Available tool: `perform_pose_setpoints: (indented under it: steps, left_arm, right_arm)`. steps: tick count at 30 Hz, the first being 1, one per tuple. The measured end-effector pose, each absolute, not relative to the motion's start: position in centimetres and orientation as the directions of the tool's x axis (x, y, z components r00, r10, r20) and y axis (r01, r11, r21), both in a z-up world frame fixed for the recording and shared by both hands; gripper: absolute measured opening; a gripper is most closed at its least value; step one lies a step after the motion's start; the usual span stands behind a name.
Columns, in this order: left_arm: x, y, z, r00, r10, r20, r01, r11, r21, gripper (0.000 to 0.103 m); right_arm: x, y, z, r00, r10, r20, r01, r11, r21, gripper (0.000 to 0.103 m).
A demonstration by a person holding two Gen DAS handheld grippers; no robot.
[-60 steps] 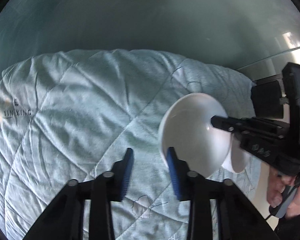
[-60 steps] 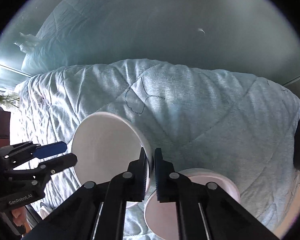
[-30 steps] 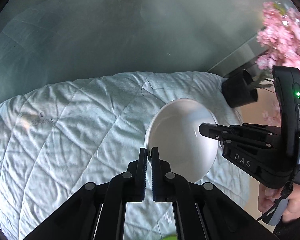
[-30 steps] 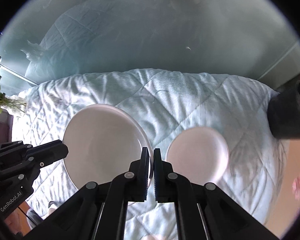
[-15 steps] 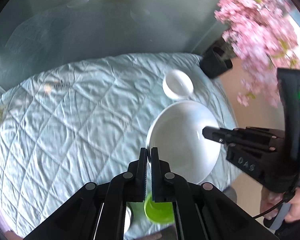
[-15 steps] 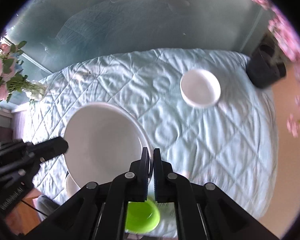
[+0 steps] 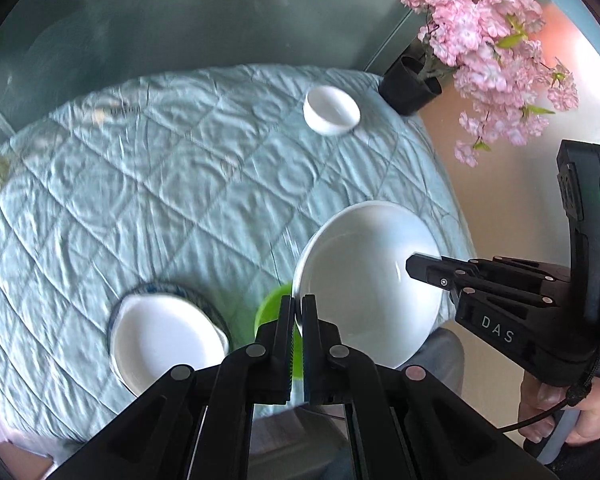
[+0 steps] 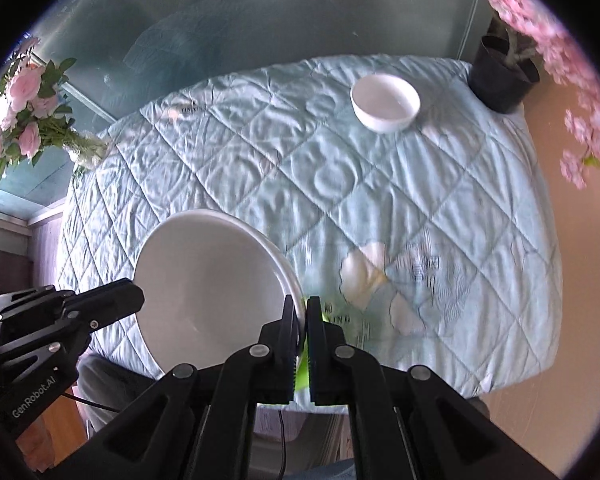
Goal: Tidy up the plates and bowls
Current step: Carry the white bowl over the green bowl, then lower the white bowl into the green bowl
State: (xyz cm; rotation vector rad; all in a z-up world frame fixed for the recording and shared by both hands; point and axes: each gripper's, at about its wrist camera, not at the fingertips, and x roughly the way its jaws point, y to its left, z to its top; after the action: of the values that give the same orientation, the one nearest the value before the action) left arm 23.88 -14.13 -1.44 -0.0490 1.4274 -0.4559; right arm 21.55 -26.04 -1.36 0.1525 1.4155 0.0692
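Observation:
A large white bowl (image 7: 364, 280) hangs in the air above the near edge of the quilted table. My left gripper (image 7: 298, 320) is shut on its left rim and my right gripper (image 8: 303, 320) is shut on its right rim (image 8: 292, 280). Each gripper shows in the other's view, the right one (image 7: 432, 270) and the left one (image 8: 128, 296). A small white bowl (image 7: 331, 115) stands far back on the table (image 8: 385, 102). A white dish (image 7: 164, 340) sits on a blue-rimmed plate at near left. A green bowl (image 7: 272, 312) lies partly hidden under the big bowl.
A light blue quilted cloth (image 7: 140, 184) covers the table. A black pot (image 7: 410, 84) with pink blossoms stands at the far right corner. A vase of pink roses (image 8: 28, 108) stands at the far left. The floor (image 8: 580, 280) lies beyond the right edge.
My left gripper closed on the bowl rim. Both grippers lifted the large bowl high and back toward the near edge, bringing the small bowl, green bowl and white dish into view.

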Motion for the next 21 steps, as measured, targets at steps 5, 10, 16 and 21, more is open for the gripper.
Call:
perform_pose_setpoints:
  steps: [5,10,16,21]
  left_arm:
    - [21.6,-14.1,-3.2,0.045,-0.330,-0.943,0.254,0.916,-0.309,0.000]
    - [20.0,-13.9,-5.8,0.023,-0.306,-0.952,0.242,0.926,-0.291,0.000]
    - [19.2,-13.3,-8.5,0.000,-0.302,-0.953,0.213,0.931,-0.295,0.000]
    - [19.1,-13.2,-11.1,-0.034,-0.297,-0.954,0.194,0.935,-0.298,0.000]
  right_arm:
    - [19.3,-26.0,-3.1,0.126,0.136,-0.983,0.057,0.988,0.144,0.003]
    - [17.6,-25.9,-5.4,0.097,0.146,-0.985,0.088,0.984,0.154,0.004]
    - [16.9,-25.3,-7.8,0.066,0.132,-0.989,0.107,0.985,0.138,0.004]
    - [16.8,-25.2,-9.7,0.040,0.108,-0.993,0.120,0.986,0.112,0.004]
